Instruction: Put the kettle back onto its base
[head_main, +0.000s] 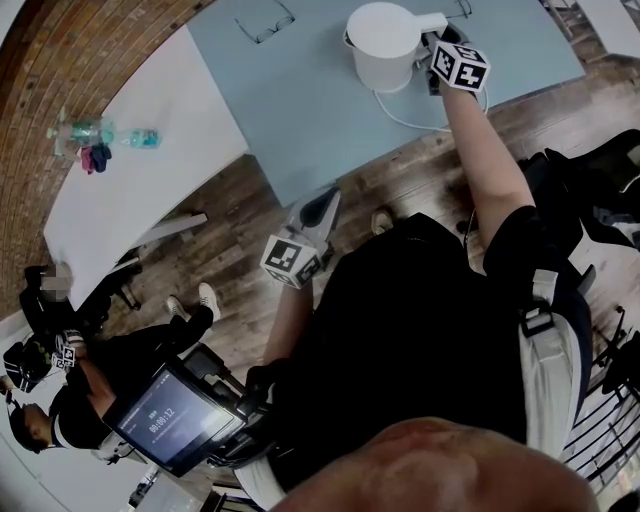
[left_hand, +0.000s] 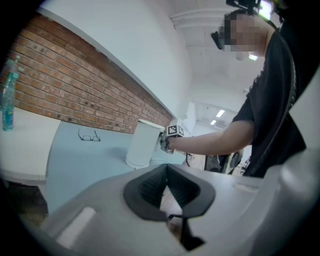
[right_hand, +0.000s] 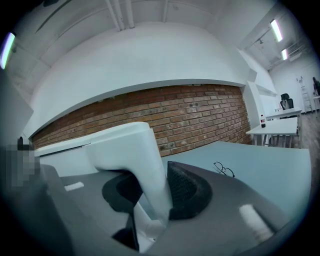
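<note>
Well, the kettle (head_main: 382, 45) is a rigid, smooth white plastic body, and I judge it could be anything from light to heavy, since I cannot see whether it holds water. Its handle (right_hand: 145, 165) is the one sensible place to take it. The shell is too wide and slick for the pads, and a grip high on the handle keeps the body hanging level instead of tipping away.

That is where my right gripper (head_main: 436, 42) has it. In the right gripper view the white handle stands upright between the dark pads, which are closed onto it at a middling width, with the body of the kettle directly beyond the jaw tips.

The kettle is upright at the far side of the blue-grey table (head_main: 300, 100), with a cord (head_main: 405, 115) curling out from under it. From the left gripper view it shows a wider foot that I take to be the base (left_hand: 135, 164). Whether it is fully seated I cannot tell.

My left gripper (head_main: 318, 215) hangs off the table's near edge, well apart from the kettle, tips together on nothing.
</note>
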